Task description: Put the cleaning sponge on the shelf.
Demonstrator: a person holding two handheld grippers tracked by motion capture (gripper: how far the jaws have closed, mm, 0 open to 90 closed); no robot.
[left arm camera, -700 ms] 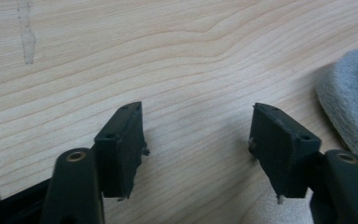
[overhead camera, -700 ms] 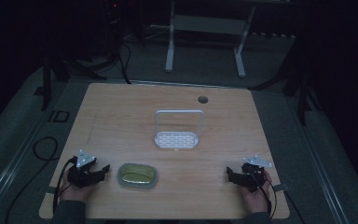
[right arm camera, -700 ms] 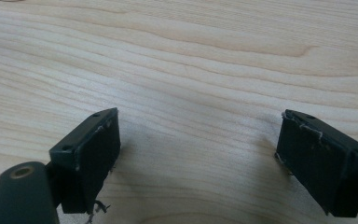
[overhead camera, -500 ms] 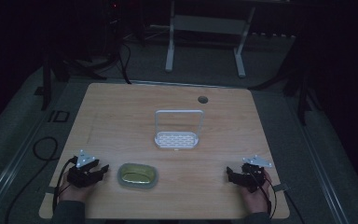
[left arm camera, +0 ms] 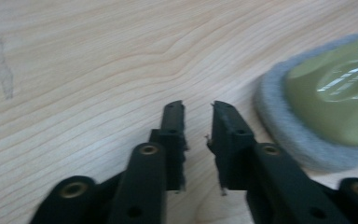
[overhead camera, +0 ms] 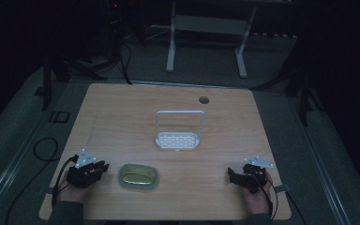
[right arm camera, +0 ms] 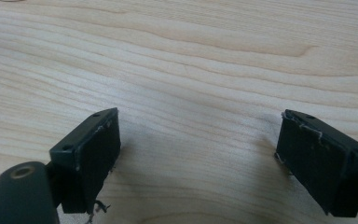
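An oval green dish (overhead camera: 138,176) with a grey fuzzy rim lies near the front of the wooden table (overhead camera: 122,117). My left gripper (overhead camera: 104,168) rests low on the table just left of it, pointing toward it. In the left gripper view its jaws (left arm camera: 198,105) stand a narrow gap apart with nothing between them, and the dish (left arm camera: 335,93) lies ahead to the right, apart from the tips. My right gripper (overhead camera: 232,176) rests at the front right, pointing left. Its jaws (right arm camera: 200,114) are spread wide over bare wood.
A white perforated rack (overhead camera: 178,139) with an upright loop handle stands at the table's middle. A round cable hole (overhead camera: 204,100) sits near the far edge. Cables trail off the front corners. A white stand (overhead camera: 206,23) is on the floor beyond.
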